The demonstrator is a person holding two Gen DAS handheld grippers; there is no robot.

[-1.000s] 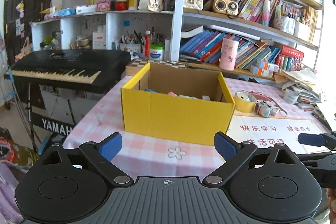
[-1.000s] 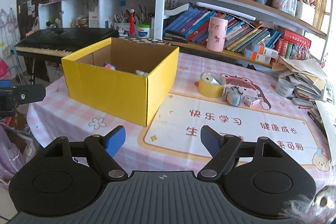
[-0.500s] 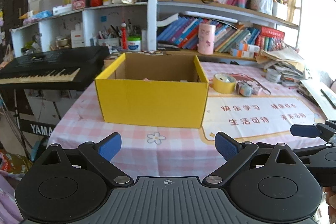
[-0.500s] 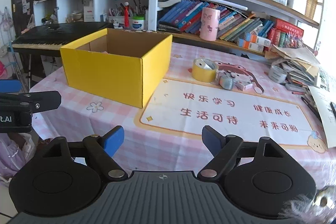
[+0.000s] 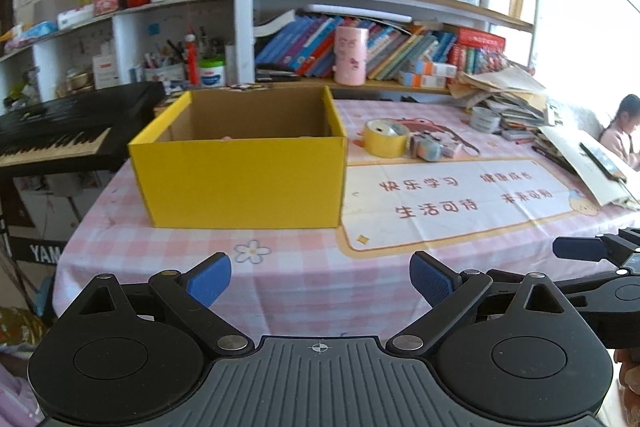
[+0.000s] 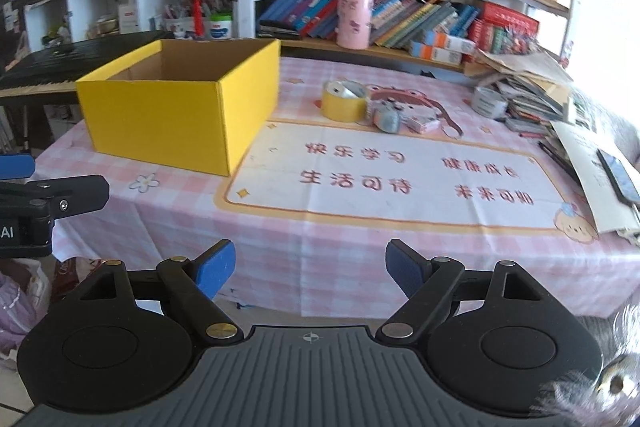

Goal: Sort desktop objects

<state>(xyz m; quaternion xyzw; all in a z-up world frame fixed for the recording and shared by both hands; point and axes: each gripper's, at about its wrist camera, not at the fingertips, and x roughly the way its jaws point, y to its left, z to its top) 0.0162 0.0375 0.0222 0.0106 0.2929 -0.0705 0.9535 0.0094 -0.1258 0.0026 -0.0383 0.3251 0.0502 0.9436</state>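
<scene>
Pink checked tablecloth (image 5: 304, 267), open yellow box (image 5: 240, 179)

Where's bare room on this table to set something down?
Free: the white printed mat between the yellow box and the paper pile, and the checked cloth before the box. Crowded: around the tape roll.

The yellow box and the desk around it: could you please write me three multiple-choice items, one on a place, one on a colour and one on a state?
1. The roll of tape lies:
A. inside the yellow box
B. on the table, beside the box
C. on a shelf

2. The upright cup by the books is:
A. pink
B. green
C. black

3. The right gripper is:
A. shut on the tape
B. shut, empty
C. open, empty

Key: 1 B, the roll rests on the cloth apart from the box; 2 A, its wall is pink; 3 C, its fingers stand apart with nothing between.
</scene>
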